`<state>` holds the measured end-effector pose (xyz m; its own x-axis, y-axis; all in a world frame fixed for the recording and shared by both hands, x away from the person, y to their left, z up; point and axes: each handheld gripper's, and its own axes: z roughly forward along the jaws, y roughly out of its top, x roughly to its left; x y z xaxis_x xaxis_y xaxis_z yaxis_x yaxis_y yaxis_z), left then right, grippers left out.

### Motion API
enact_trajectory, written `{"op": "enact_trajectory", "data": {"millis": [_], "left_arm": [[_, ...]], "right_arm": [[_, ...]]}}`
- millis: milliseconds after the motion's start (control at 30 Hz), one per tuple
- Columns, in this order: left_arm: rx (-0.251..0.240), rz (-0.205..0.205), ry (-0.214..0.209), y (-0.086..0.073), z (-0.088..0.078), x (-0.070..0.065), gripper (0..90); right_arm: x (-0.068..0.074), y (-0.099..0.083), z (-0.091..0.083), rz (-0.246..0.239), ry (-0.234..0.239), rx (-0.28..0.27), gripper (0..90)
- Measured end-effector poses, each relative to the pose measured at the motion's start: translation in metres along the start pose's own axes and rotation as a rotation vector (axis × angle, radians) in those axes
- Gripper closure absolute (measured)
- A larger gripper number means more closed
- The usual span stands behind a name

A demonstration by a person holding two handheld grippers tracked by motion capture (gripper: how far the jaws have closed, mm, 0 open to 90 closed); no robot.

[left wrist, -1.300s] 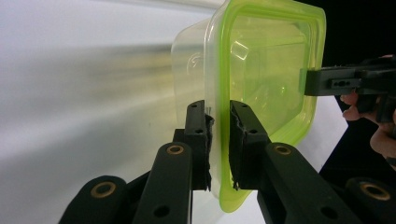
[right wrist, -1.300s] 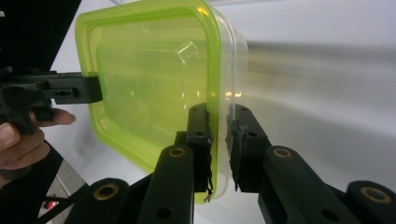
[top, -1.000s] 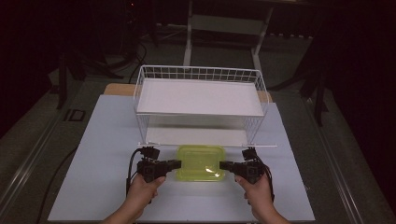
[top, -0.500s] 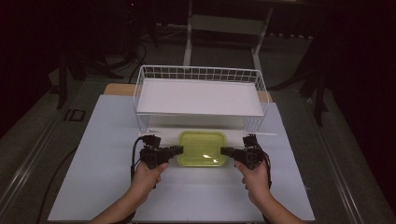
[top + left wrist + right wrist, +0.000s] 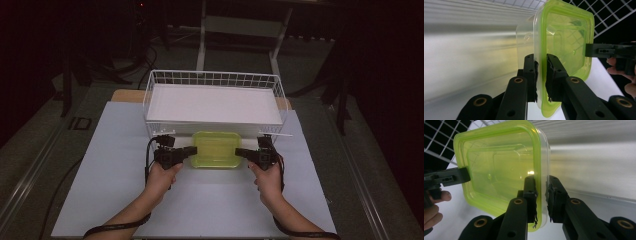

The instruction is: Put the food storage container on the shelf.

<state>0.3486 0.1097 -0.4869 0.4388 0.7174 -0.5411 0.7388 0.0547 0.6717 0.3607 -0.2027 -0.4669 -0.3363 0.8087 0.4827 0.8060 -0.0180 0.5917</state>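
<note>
Dark room, unlit beyond the work area; stand legs and cables on the floor behind. One worktop [image 5: 100, 190], covered by a pale sheet, occupies the centre of the high view.

Items counted: one white wire basket [image 5: 215, 79] standing at the far part of the worktop, with a white flat panel inside it; one clear food container with a yellow-green lid [image 5: 216, 149]; two handheld grippers, one per hand.

The container sits lid-up, just in front of the basket's near wall and between the two grippers. Whether its base rests on the worktop or is lifted clear cannot be told from above.

Left gripper [image 5: 191, 150]: held in the person's left hand [image 5: 161, 176], pointing inward at the container's left edge. In the left gripper view the two fingers [image 5: 530, 72] are closed on the container's rim [image 5: 541, 62], one finger on the clear tub side and the other on the lid side, pads pressing the rim between them.

Right gripper [image 5: 241, 151]: held in the right hand [image 5: 267, 180], pointing inward at the container's right edge. In the right gripper view its fingers [image 5: 530, 192] straddle the rim [image 5: 540, 165] the same way, lid side against one pad, clear tub wall against the other; grip is closed on the rim.

Each gripper view also shows the opposite gripper's finger meeting the container's far edge.
</note>
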Motion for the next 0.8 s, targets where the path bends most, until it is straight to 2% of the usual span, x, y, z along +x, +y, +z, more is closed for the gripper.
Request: {"op": "enact_trajectory", "data": {"millis": [67, 133, 200, 300, 400, 433, 467, 567, 600, 667, 700, 800], "left_arm": [[0.001, -0.002, 0.014, 0.003, 0.003, 0.005, 80.0], [0.01, -0.032, 0.008, 0.003, 0.006, 0.009, 80.1], [0.01, -0.032, 0.008, 0.003, 0.006, 0.009, 80.1], [0.022, -0.062, -0.001, -0.001, 0.014, 0.019, 80.1], [0.032, -0.062, 0.007, -0.002, 0.015, 0.02, 80.0], [0.022, -0.071, 0.007, -0.002, 0.017, 0.022, 80.0], [0.014, -0.061, 0.007, -0.002, 0.018, 0.022, 79.8], [-0.004, -0.065, -0.003, -0.002, 0.02, 0.024, 79.0], [-0.026, -0.054, -0.013, -0.002, 0.021, 0.027, 79.0], [-0.04, -0.053, -0.022, -0.002, 0.022, 0.029, 77.3], [-0.065, -0.037, -0.025, -0.004, 0.025, 0.031, 76.1], [-0.093, -0.014, -0.009, -0.004, 0.028, 0.031, 71.8]], "right_arm": [[-0.002, 0.001, 0.007, 0.002, -0.008, -0.006, 79.1], [-0.002, 0.001, 0.01, 0.01, -0.008, -0.002, 79.1], [-0.002, 0.001, 0.012, 0.006, -0.016, -0.004, 79.1], [-0.003, 0.0, 0.018, 0.01, -0.035, 0.018, 79.2], [-0.004, 0.0, 0.019, 0.014, -0.039, 0.016, 79.1], [-0.004, 0.0, 0.021, 0.011, -0.048, 0.02, 79.1], [-0.006, -0.001, 0.024, 0.025, -0.05, 0.014, 79.1], [-0.009, 0.0, 0.025, 0.036, -0.04, 0.003, 79.1], [-0.008, 0.001, 0.025, 0.048, -0.037, 0.004, 79.0], [-0.008, 0.002, 0.027, 0.015, -0.051, -0.031, 77.2], [-0.008, 0.002, 0.028, 0.006, -0.056, -0.041, 76.7], [-0.008, 0.003, 0.03, -0.016, -0.078, -0.068, 74.5]]}}
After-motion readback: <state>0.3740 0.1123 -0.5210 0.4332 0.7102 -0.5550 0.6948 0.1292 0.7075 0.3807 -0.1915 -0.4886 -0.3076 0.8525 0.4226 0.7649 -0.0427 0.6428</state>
